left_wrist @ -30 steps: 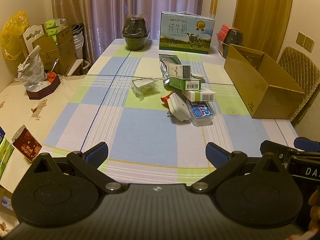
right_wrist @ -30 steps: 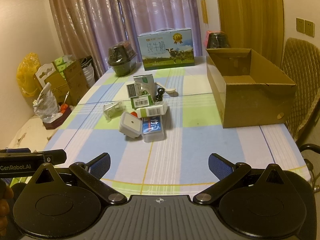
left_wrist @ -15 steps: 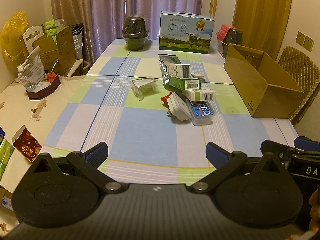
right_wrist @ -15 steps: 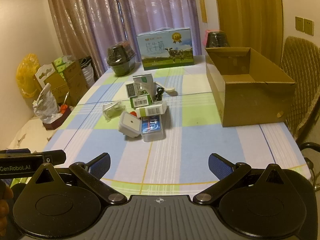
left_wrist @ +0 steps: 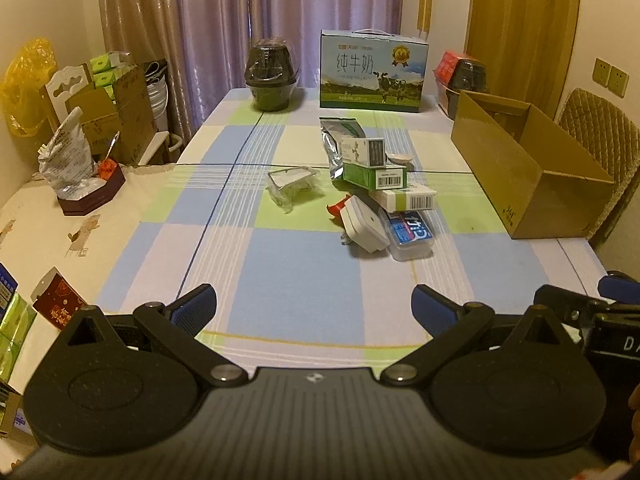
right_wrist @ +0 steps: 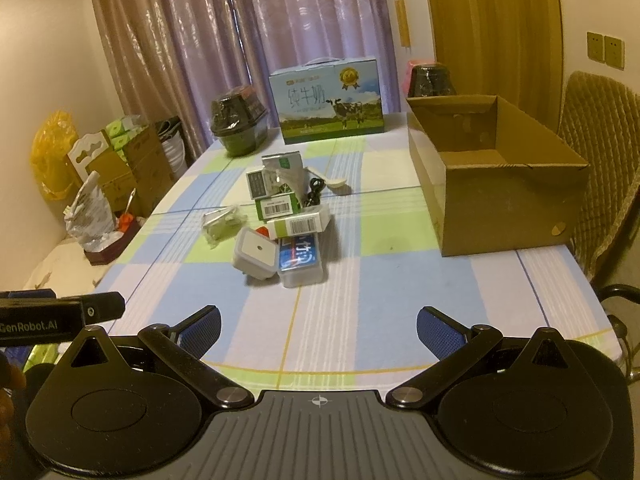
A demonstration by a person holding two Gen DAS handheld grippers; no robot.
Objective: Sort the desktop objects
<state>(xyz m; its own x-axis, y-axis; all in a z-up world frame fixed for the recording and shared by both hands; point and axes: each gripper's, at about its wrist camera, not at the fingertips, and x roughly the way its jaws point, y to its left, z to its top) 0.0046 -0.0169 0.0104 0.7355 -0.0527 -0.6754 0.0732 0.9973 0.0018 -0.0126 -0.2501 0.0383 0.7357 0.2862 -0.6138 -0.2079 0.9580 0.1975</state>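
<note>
Both grippers hover at the counter's near edge with fingers spread and empty, left gripper (left_wrist: 314, 306) and right gripper (right_wrist: 319, 326), the clutter pile (right_wrist: 282, 224) mid-counter straight ahead, cardboard box (right_wrist: 496, 200) along the right edge.

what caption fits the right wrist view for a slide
Open right gripper faces a pile of small boxes beside an empty cardboard box.

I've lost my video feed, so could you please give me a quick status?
Left claw and right claw open, empty. Pile of small items untouched mid-table; cardboard box open. Path unobstructed.
</note>
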